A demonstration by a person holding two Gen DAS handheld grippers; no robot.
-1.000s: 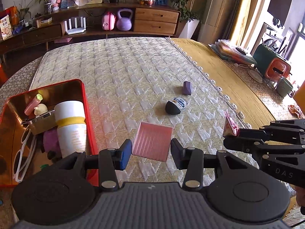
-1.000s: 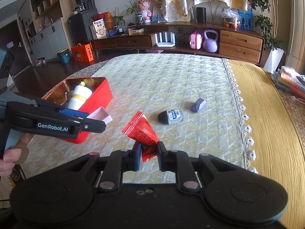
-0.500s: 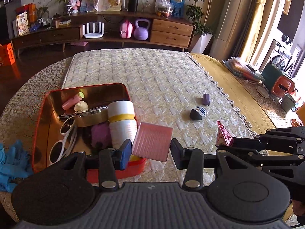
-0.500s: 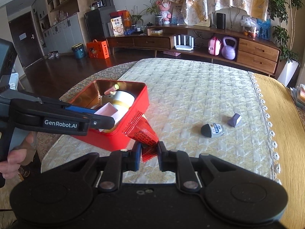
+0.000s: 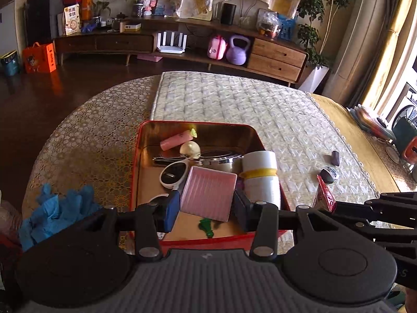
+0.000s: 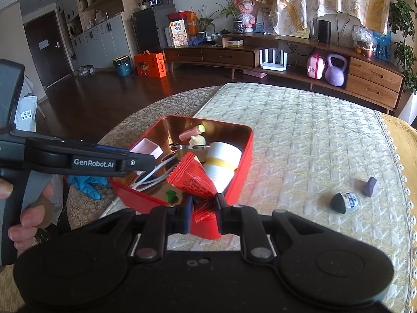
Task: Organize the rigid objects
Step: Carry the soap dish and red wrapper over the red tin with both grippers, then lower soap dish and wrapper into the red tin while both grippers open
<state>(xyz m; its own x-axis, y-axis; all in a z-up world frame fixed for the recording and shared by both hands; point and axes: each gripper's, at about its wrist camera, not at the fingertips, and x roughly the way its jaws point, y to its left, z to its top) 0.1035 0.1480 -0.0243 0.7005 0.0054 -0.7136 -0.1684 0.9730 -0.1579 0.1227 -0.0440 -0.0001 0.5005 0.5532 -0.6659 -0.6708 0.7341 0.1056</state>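
My left gripper (image 5: 207, 206) is shut on a pink ribbed square box (image 5: 208, 193) and holds it above the red tin (image 5: 198, 124). In the right wrist view the same pink box (image 6: 148, 148) hangs over the tin's (image 6: 247, 154) left side. My right gripper (image 6: 203, 214) is shut on a red cone-shaped packet (image 6: 194, 180), over the tin's near edge. The tin holds a white cylinder with a yellow band (image 5: 259, 174), white sunglasses (image 5: 173, 173), a pink tube (image 5: 176, 140) and a green piece (image 5: 206, 225). On the quilted mat lie a black-and-white object (image 6: 345, 202) and a purple block (image 6: 370, 186).
Blue gloves (image 5: 56, 212) lie left of the tin on the patterned tablecloth. A yellow cloth (image 6: 406, 140) covers the table's right side. A person's hand (image 6: 28, 214) holds the left gripper's handle. A sideboard with a purple kettlebell (image 5: 236, 50) stands behind the table.
Both grippers have moved left from over the mat to above the red tin, carrying the pink box and the red packet. The two loose objects on the mat stayed put.
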